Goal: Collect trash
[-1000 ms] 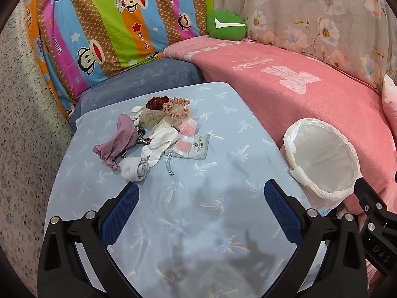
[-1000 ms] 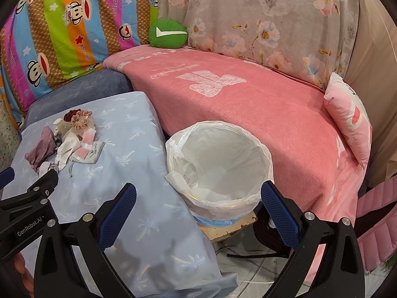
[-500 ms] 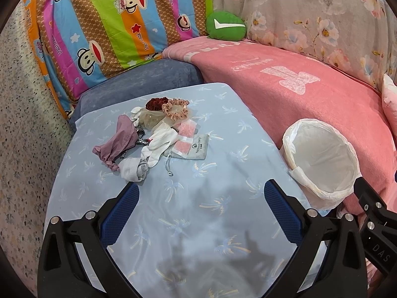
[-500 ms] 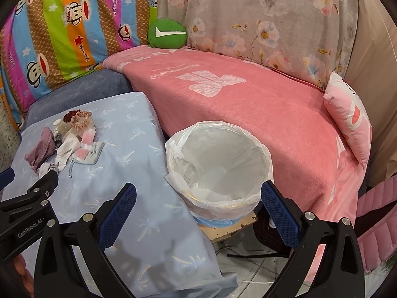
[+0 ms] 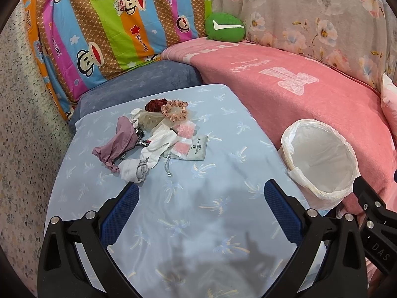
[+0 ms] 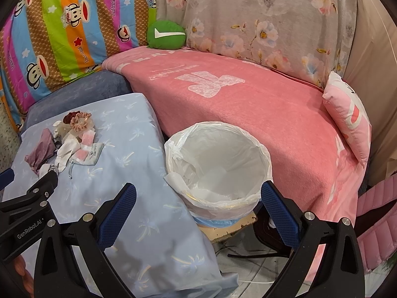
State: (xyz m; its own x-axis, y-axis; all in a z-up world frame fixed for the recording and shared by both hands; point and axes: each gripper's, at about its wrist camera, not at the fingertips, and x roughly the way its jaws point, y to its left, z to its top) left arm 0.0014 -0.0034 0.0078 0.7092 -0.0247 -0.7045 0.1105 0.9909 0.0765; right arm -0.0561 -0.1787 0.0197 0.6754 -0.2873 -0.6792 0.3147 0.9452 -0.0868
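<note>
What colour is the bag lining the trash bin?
White, translucent bin liner; the right wrist view shows it best.

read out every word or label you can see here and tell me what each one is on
"GenRobot.AI": left gripper body.
"DAS": right gripper body.
"Captain" and "Daul frank": striped monkey cloth.
Grey pouch: print too small.
Pink blanket: pale lettering unreadable.

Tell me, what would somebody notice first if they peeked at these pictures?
Probably the bright striped monkey blanket hanging at the back, and the big pink blanket over the sofa. Next comes the little pile of odds and ends on the pale blue cloth, with a white-lined bin standing just to its right.
</note>
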